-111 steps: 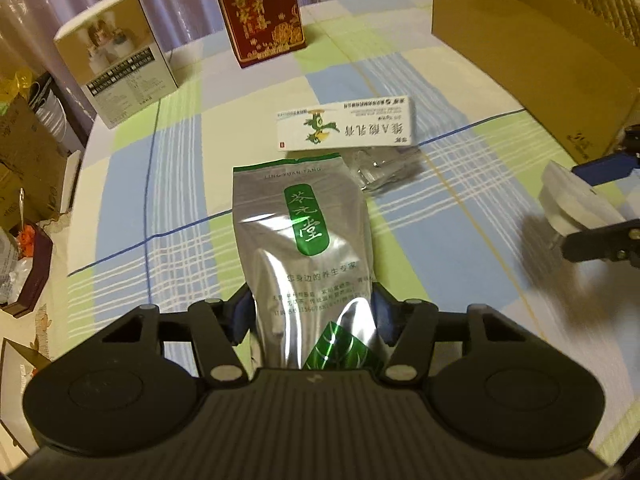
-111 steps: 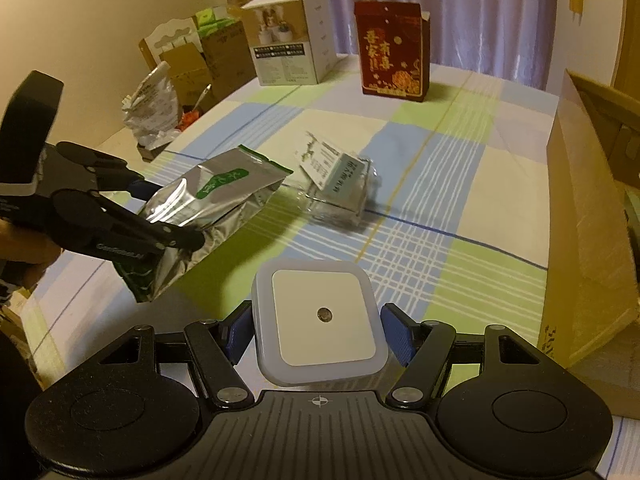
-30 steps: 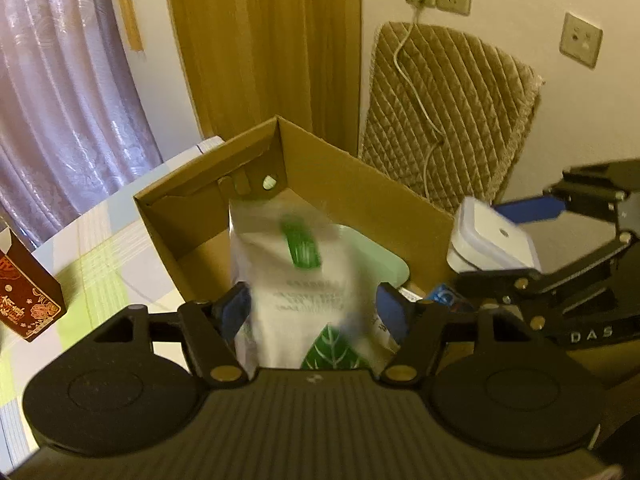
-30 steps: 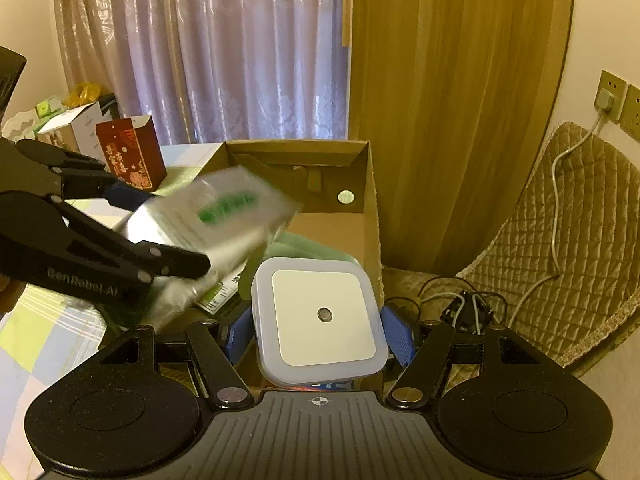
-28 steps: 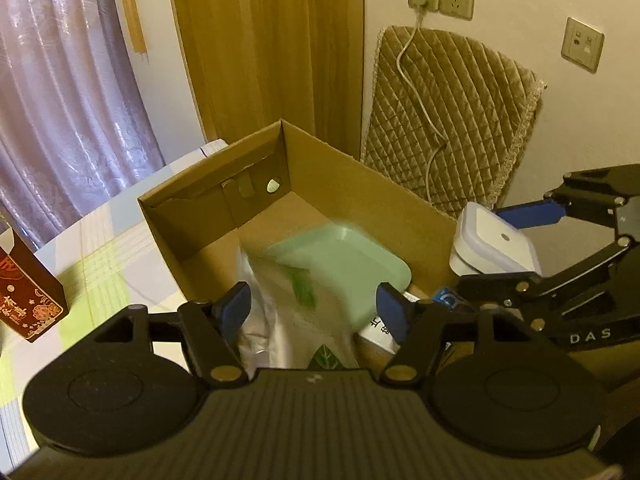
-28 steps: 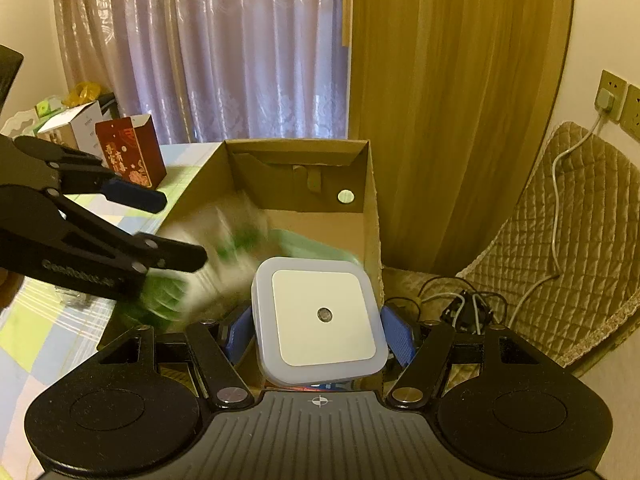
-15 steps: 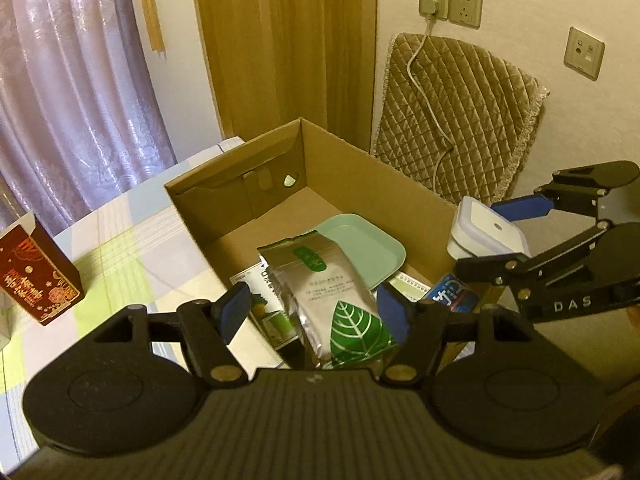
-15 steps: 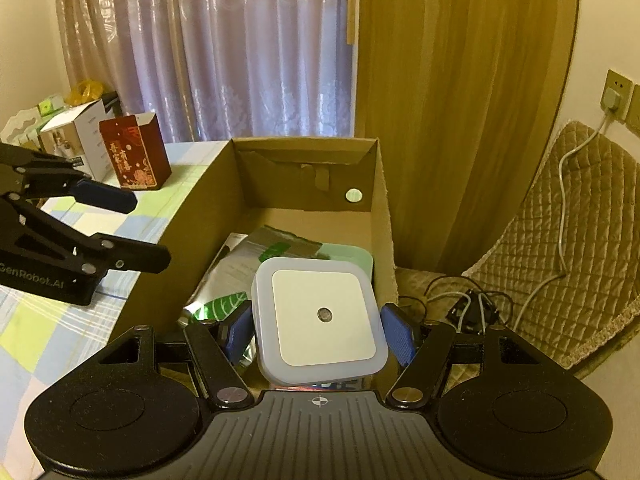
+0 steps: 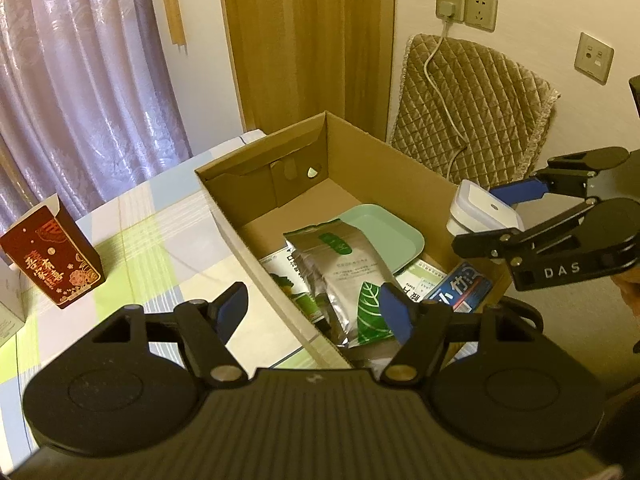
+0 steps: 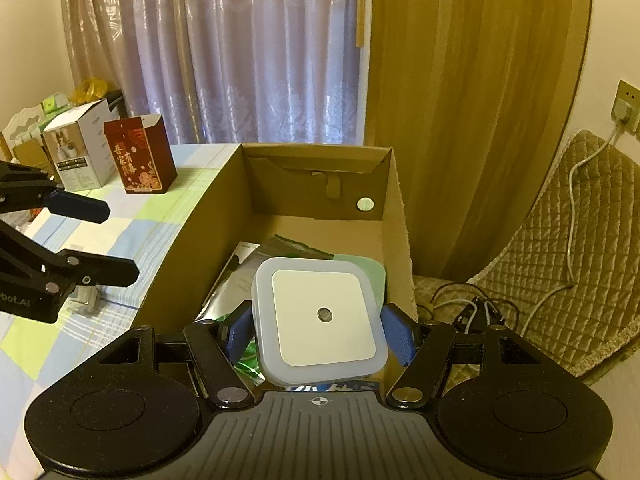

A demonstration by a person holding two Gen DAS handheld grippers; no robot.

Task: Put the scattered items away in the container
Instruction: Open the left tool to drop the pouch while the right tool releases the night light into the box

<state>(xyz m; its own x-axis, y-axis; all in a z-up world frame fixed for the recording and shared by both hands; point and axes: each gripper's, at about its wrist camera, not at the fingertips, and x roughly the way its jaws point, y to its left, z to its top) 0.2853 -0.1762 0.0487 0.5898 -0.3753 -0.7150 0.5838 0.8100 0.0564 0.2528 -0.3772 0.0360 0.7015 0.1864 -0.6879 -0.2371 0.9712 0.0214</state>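
An open cardboard box (image 9: pixel 256 256) stands at the table's edge. Inside it the silver tea pouch (image 9: pixel 344 268) lies flat, partly over a pale green tray (image 9: pixel 380 236). My left gripper (image 9: pixel 314 312) is open and empty, over the box's near-left wall; the right wrist view shows it (image 10: pixel 120 242) above the tablecloth beside the box (image 10: pixel 192 248). My right gripper (image 10: pixel 320 336) is shut on a white square night light (image 10: pixel 320 320), slightly tilted, above the box's near end. In the left wrist view that light (image 9: pixel 484 212) hangs over the box's right wall.
A blue packet (image 9: pixel 460 286) and paper cartons also lie in the box. A red gift box (image 10: pixel 140 160) and a white carton (image 10: pixel 78 148) stand on the checked tablecloth (image 9: pixel 160 248). A quilted pad (image 9: pixel 480 120) with a cord stands behind the box.
My left gripper let go of the silver pouch, which dropped flat into the box, then drew back to the left. The right gripper kept the night light, now slightly tilted.
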